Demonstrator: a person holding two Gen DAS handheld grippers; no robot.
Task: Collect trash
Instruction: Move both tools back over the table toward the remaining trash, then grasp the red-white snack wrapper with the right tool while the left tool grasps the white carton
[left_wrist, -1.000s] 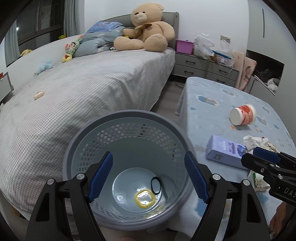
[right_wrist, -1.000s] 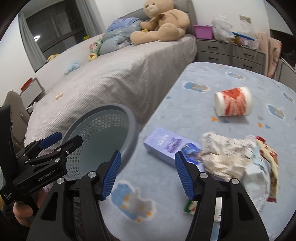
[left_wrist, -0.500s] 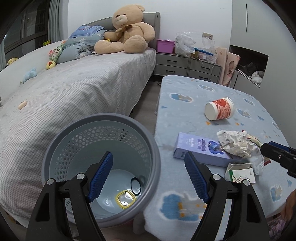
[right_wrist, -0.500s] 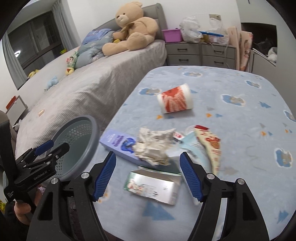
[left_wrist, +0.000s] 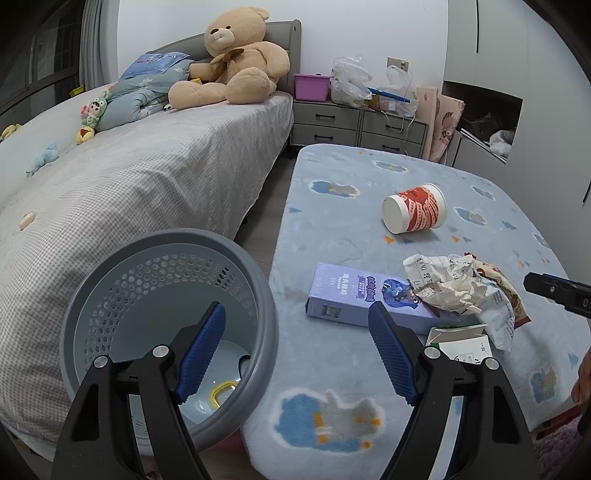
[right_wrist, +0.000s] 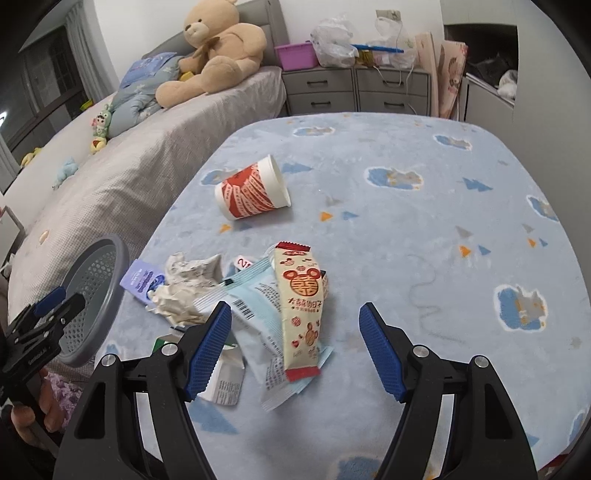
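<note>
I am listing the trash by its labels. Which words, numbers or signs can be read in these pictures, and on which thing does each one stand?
"2": white tag beside the crumpled paper; the rest is hidden.
Red double-happiness sign "囍": cream wrapper.
Barcode, digits unreadable: pale blue packet.
Purple box: print too blurred.
Red cup: print too small.
Left gripper: lettering too small.

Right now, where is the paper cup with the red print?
The paper cup lies on its side on the blue table cover, apart from and beyond the trash pile, toward the bed.
</note>
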